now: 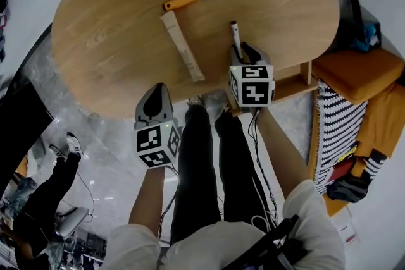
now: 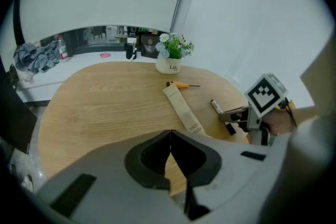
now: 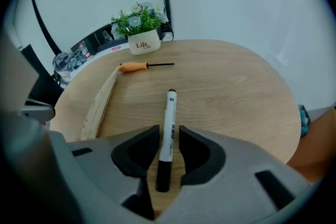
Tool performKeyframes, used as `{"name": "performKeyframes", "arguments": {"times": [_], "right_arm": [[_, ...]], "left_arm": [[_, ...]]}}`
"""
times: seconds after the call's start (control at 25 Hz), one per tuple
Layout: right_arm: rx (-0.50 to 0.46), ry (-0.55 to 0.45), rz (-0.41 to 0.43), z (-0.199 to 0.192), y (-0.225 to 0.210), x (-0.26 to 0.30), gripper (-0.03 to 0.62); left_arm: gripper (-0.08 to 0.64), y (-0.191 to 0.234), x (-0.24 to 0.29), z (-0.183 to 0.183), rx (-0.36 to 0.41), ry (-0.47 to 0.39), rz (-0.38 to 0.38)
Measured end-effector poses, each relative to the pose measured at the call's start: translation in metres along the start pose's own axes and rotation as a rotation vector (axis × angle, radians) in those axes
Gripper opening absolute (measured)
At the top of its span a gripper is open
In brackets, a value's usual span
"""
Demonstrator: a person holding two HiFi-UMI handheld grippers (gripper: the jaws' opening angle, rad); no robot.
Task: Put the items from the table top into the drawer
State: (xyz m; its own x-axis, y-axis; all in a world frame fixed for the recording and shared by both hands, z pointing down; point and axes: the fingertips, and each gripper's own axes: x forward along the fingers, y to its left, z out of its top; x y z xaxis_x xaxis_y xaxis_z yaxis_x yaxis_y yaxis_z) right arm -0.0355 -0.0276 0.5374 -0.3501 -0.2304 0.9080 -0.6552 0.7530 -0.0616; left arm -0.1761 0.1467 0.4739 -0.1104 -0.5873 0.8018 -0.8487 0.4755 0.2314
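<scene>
Three loose things lie on the table [image 3: 236,86] ahead of the right gripper [image 3: 168,131]: a marker [image 3: 169,113], a long flat box [image 3: 100,99] off to its left, and a screwdriver [image 3: 139,66] farther out, with a flower pot [image 3: 143,42] beyond that. The right gripper's jaws stand apart and straddle the marker, which runs straight along the line they point. Its dark cap is back towards the gripper's body and its white barrel reaches out past the tips. A thin gap shows on each side, so the pads do not press on it yet. The left gripper [image 2: 169,134] hangs off the near edge of the table with its jaws together and nothing between them. The step in hand looks like picking up the marker. To do it well, the jaws should close squarely on the barrel while it is centred. Both pads should meet it at once, so that it does not roll or swing, and the tips should sit low enough to catch its widest part. What looks like the open drawer [image 1: 288,88] sits just to the right gripper's right, so the carry should be short.
</scene>
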Motion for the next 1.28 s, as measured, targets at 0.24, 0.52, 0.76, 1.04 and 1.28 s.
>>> {"name": "performKeyframes", "arguments": {"times": [0.24,0.52,0.76,1.04,1.28], "right_arm": [[-0.027,0.001,-0.008,0.000,-0.002,0.001,0.074],[-0.069,-0.008,0.000,0.001,0.003,-0.004,0.058],[0.007,-0.043,-0.010,-0.013,-0.013,-0.027,0.058],[0.108,-0.058,-0.060,-0.041,-0.051,-0.066,0.058],[0.223,-0.088,-0.116,-0.068,-0.091,-0.103,0.058]], "left_arm": [[0.009,-0.004,-0.002,-0.006,-0.006,0.000,-0.008],[0.009,-0.016,-0.007,-0.016,0.011,0.007,-0.014],[0.009,-0.032,-0.009,-0.023,0.039,0.010,-0.020],[0.009,-0.074,-0.013,-0.024,0.120,0.022,-0.074],[0.009,-0.120,-0.011,-0.021,0.212,0.033,-0.143]]}}
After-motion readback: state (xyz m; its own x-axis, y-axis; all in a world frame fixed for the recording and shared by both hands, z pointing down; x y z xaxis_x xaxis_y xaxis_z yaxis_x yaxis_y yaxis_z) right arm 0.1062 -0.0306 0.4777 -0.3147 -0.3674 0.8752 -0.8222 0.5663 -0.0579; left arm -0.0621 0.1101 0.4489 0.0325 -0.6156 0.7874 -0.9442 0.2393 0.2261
